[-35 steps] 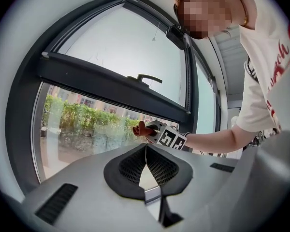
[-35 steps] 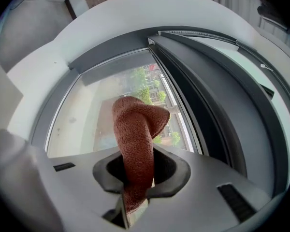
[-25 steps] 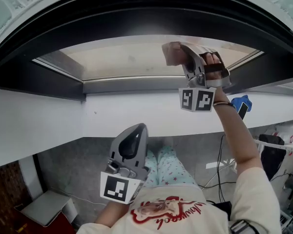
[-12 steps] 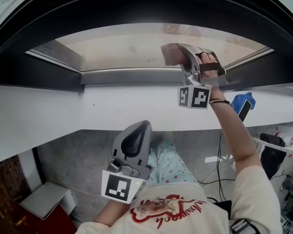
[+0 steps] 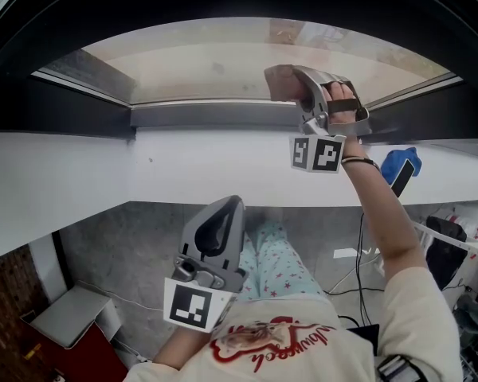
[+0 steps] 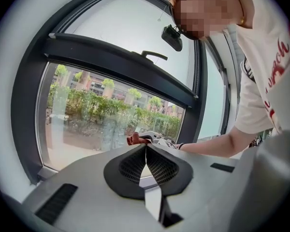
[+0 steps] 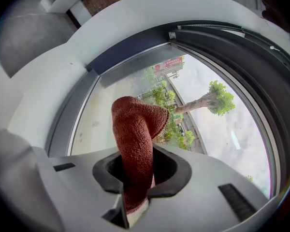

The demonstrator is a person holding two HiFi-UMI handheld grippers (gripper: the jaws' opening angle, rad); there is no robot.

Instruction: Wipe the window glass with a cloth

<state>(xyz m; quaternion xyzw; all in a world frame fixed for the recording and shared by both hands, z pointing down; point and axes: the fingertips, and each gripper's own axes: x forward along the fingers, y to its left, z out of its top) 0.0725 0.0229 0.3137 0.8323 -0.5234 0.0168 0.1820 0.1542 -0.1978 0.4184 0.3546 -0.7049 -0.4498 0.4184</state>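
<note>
Holding my right gripper [image 5: 304,94] up at the lower window glass [image 5: 199,62], jaws clamped on the rust-brown cloth [image 7: 135,129], its folded tip at the pane. Left gripper [image 6: 146,164] hangs low, jaws together, empty.

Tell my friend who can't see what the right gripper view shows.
The right gripper is shut on a reddish-brown knitted cloth, whose folded end sticks up in front of the window glass. Beyond the glass are a tree and bushes; a dark window frame edges the pane.
</note>
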